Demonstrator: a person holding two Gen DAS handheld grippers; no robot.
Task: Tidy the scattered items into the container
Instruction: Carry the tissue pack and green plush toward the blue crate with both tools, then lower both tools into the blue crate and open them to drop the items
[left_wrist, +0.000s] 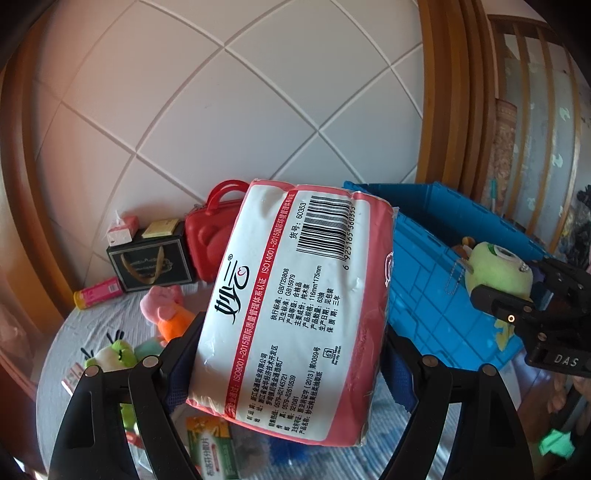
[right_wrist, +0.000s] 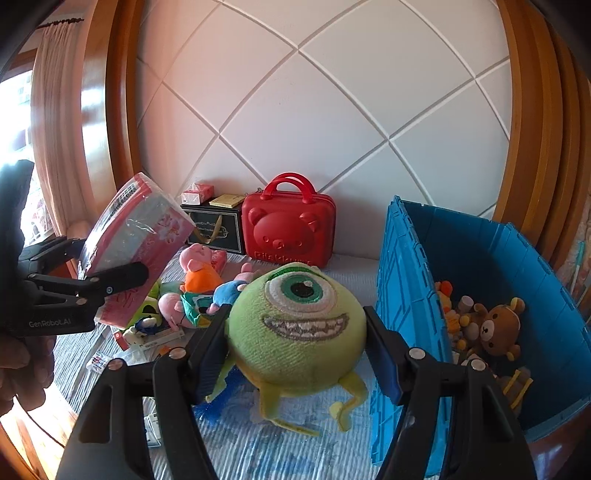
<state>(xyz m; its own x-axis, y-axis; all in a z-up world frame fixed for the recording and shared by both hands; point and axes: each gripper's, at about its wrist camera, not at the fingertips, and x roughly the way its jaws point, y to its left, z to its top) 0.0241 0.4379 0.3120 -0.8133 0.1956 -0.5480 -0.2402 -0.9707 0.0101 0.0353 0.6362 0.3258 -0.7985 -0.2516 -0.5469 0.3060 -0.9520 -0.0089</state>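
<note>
Right now my left gripper (left_wrist: 291, 354) has its jaws pinching a pink tissue pack (left_wrist: 291, 310), held aloft left of the blue crate (right_wrist: 480, 258), while my right gripper (right_wrist: 295, 354) clamps a green one-eyed plush (right_wrist: 295, 325) just beside the crate's wall, above the bed (right_wrist: 258, 443).

Ahead of me a white padded wall panel (right_wrist: 325, 110) with diamond seams, framed in curved wood trim (right_wrist: 110, 110) — a sunlit curtain (right_wrist: 55, 110) upper left.
</note>
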